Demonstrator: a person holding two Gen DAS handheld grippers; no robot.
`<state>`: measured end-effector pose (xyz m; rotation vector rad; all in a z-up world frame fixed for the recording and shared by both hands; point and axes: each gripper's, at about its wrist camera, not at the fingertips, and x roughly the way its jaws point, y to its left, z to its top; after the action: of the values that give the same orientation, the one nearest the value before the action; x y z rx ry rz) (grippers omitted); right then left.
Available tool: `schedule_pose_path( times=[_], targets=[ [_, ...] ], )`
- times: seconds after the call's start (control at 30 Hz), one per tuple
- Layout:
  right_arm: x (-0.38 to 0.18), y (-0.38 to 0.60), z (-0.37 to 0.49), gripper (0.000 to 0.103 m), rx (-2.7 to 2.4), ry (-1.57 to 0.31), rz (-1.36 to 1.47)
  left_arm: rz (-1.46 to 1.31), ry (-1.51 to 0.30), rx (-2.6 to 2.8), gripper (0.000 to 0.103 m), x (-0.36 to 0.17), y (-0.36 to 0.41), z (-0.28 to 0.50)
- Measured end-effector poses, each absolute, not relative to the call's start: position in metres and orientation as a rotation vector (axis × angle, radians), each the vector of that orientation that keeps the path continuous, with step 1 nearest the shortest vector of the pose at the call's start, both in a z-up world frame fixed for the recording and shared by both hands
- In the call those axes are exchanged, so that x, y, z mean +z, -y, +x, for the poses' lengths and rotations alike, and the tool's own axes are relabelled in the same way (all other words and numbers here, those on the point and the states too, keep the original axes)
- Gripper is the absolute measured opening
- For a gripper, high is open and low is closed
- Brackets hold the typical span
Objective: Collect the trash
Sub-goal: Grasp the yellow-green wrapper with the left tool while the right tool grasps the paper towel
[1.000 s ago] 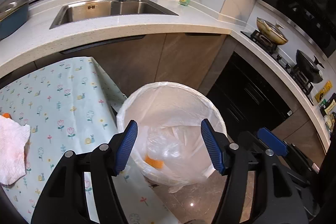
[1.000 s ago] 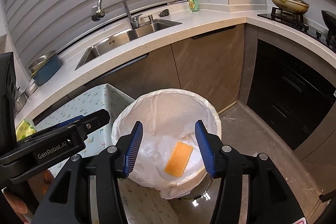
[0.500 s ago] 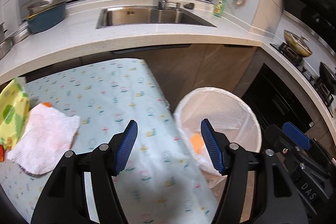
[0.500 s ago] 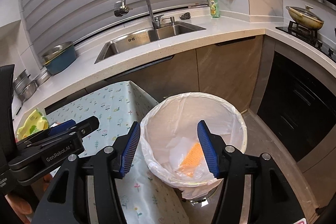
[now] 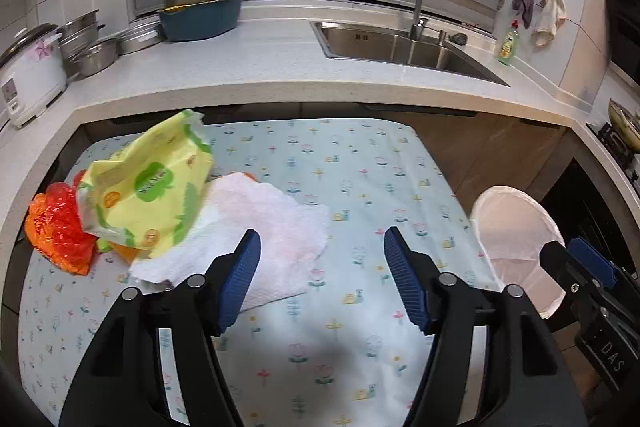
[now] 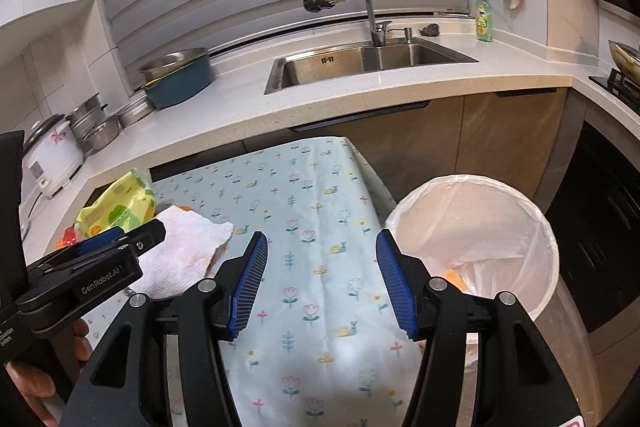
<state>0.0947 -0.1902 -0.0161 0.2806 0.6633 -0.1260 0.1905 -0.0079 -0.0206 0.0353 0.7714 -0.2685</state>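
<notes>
**Left wrist view: trash pile on table, both grippers empty**

Left wrist view: white paper towel [image 5: 256, 227] lies crumpled on the table, left of centre. A yellow-green snack wrapper [image 5: 152, 187] overlaps its left edge, tilted up at the back. A red-orange plastic bag [image 5: 56, 227] sits at the wrapper's left, touching it. A bit of orange shows under the wrapper's lower edge; can't tell what it is.

Left gripper [image 5: 322, 279] hovers above the table, jaws spread wide, nothing between them. Its left pad overlaps the towel's lower edge in view; contact can't be told.

Right gripper [image 6: 320, 283] also spread wide and empty, over bare tablecloth, between towel and bin.

Trash bin [image 6: 532, 211] stands on the floor just off the table's right edge, lined with a white bag. An orange piece [image 6: 454, 277] lies inside, partly hidden by bag folds and the right finger.

Surface: table [image 5: 360, 163] covered in a pale blue cloth with small flower and snail print.

Room: white L-shaped countertop [image 5: 260, 67] runs behind the table and round to the right. Steel sink [image 5: 400, 47] with curved tap, green dish soap bottle [image 5: 508, 43] beside it, cloths hanging on the wall above. Blue basin [image 5: 200, 15], steel pots and a rice cooker [image 5: 28, 75] at left. Stove with a pan at far right. Wood-tone cabinets under the counter.
</notes>
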Motion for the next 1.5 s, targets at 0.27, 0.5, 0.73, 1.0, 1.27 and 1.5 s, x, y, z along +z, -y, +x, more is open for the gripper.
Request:
schedule_pose_path(
  times=[0.27, 0.5, 0.73, 1.0, 1.27, 1.5],
  targets=[
    [-0.019, 0.124, 0.115, 0.055, -0.038, -0.692, 0.236, 0.031, -0.758, -0.143, 0.073, -0.021, -0.071, 0.202],
    [-0.023, 0.078, 0.129, 0.055, 0.018, -0.714, 0.212, 0.033, -0.762, -0.083, 0.083, -0.023, -0.122, 0.220],
    [-0.037, 0.045, 0.145, 0.057, 0.051, -0.750, 0.191, 0.054, -0.759, -0.075, 0.084, -0.028, -0.143, 0.244],
    [-0.054, 0.021, 0.173, 0.057, 0.084, -0.791, 0.182, 0.048, -0.791, -0.136, 0.080, -0.039, -0.144, 0.273],
    [-0.067, 0.001, 0.194, 0.057, 0.129, -0.820, 0.189, 0.030, -0.842, -0.213, 0.021, -0.054, -0.139, 0.285],
    [-0.070, -0.014, 0.197, 0.057, 0.173, -0.821, 0.202, 0.027, -0.802, -0.208, 0.014, -0.047, -0.140, 0.278]
  ],
)
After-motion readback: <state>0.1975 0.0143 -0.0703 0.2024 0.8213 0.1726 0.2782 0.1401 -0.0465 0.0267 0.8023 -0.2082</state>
